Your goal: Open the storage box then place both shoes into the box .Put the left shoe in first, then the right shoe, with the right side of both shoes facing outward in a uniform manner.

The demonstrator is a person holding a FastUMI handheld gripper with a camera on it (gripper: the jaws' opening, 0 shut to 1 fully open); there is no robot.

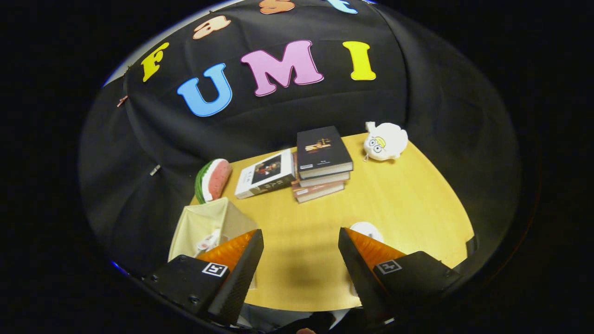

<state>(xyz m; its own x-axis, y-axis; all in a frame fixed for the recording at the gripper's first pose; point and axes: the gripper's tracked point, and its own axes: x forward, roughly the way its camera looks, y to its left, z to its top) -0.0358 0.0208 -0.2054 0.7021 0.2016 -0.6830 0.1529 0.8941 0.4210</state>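
Observation:
A beige fabric storage box [204,221] stands open on the wooden table [408,204], just behind my left finger, and something white, apparently a shoe [209,241], lies inside it. Part of a second white shoe [367,229] peeks out from behind my right finger. My gripper [300,243] hovers above the table with its fingers spread wide and only bare tabletop between them.
Beyond the fingers sit a stack of books [321,163], a single book [264,174] to its left, a watermelon-slice toy [213,180] by the box, and a white plush toy [385,141] at the far right.

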